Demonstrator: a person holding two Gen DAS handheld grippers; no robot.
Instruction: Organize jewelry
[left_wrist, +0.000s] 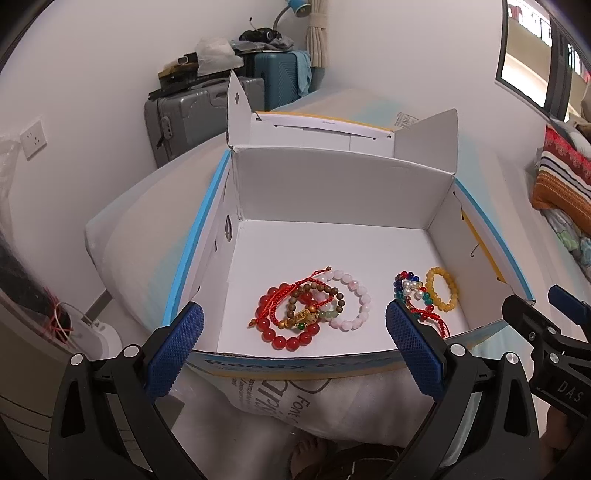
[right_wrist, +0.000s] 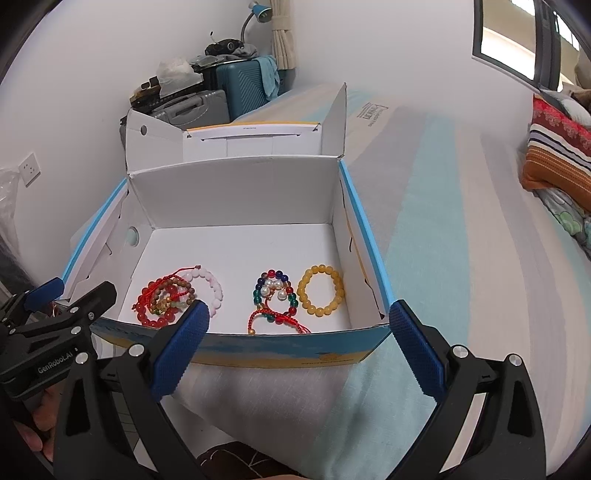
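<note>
- One open white cardboard box sits on the bed, lid flaps up.
- Left cluster in the box, four bracelets tangled: red bead bracelet, brown wooden bracelet, pink bracelet, red cord bracelet.
- Right side: one multicoloured bead bracelet and one yellow bracelet, just beside each other.
- Two tongs, left tongs and right tongs, both spread wide and empty, near the box's front wall.
</note>
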